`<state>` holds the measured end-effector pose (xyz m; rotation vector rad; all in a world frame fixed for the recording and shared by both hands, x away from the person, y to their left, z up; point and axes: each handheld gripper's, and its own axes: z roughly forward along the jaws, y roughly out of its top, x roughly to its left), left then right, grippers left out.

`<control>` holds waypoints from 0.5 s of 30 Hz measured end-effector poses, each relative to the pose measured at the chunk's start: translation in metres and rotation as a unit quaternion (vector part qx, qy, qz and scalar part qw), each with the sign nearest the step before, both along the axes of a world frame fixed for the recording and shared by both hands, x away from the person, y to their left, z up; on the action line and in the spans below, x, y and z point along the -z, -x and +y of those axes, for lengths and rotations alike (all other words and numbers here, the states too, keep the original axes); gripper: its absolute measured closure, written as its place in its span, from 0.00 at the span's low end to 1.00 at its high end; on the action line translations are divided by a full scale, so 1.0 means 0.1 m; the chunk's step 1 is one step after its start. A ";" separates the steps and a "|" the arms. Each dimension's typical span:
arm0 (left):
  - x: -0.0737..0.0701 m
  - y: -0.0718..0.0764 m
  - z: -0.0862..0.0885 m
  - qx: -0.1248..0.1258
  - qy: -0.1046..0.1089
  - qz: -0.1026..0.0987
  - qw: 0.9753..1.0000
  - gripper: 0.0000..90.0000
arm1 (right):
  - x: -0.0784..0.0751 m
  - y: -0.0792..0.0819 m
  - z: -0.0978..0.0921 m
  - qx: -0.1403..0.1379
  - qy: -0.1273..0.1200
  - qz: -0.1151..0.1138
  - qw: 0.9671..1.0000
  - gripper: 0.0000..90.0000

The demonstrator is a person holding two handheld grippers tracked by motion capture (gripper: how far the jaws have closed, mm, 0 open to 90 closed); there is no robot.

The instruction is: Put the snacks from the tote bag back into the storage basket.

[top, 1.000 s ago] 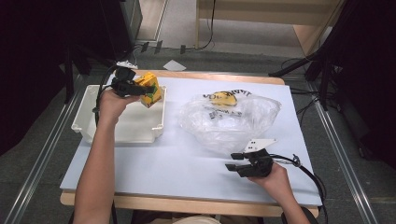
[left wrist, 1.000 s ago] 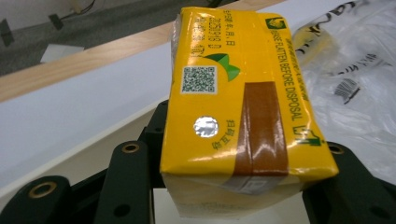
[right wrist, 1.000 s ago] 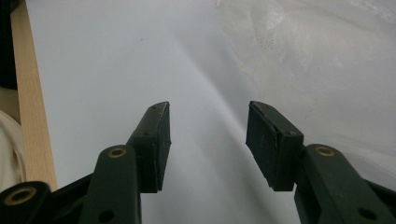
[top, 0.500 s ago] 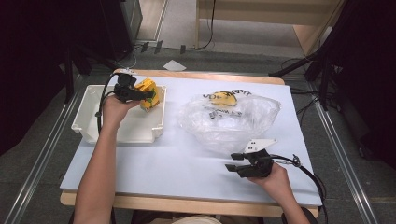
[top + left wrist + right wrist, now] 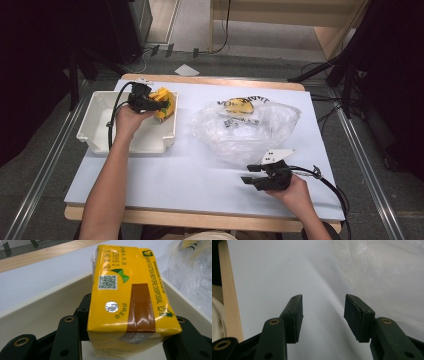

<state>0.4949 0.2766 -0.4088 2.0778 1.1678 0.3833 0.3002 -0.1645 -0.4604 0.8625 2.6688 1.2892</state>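
A yellow drink carton [image 5: 165, 103] hangs over the far right corner of the white tray [image 5: 95, 126]. My left gripper [image 5: 159, 104] is shut on it. In the left gripper view the carton [image 5: 130, 297] lies lengthwise between the two jaws of that gripper [image 5: 127, 340], with the tray wall [image 5: 45, 312] just beyond it. My right gripper [image 5: 250, 174] rests open on the white table near the front right, and nothing is between its fingers [image 5: 323, 312]. It lies just in front of a crumpled clear plastic bag [image 5: 250, 132].
Inside the bag at its far side lies another yellow item [image 5: 240, 106]. The bag's edge [image 5: 387, 270] reaches close to my right jaws. The table's wooden front edge [image 5: 229, 302] runs beside the right hand.
My left gripper has sunk a little lower toward the tray with the carton still in it. The right gripper has stayed where it was.
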 end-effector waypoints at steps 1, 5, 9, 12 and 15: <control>0.00 0.00 0.00 -0.001 0.003 -0.001 1.000 0.57 | 0.00 0.00 0.00 0.000 0.000 0.000 1.000 0.56; 0.02 0.00 0.00 -0.005 0.014 -0.003 1.000 0.54 | 0.00 0.00 0.00 0.000 0.001 0.000 1.000 0.56; 0.03 0.01 -0.02 -0.001 0.024 -0.003 1.000 0.49 | 0.00 0.00 0.00 0.000 0.004 0.001 1.000 0.56; 0.03 0.01 -0.02 -0.006 0.030 -0.003 1.000 0.49 | 0.00 0.00 -0.01 0.001 0.003 0.000 1.000 0.56; -0.01 0.02 0.00 -0.010 0.031 -0.002 0.999 0.47 | 0.00 0.00 -0.01 -0.001 0.005 0.001 1.000 0.55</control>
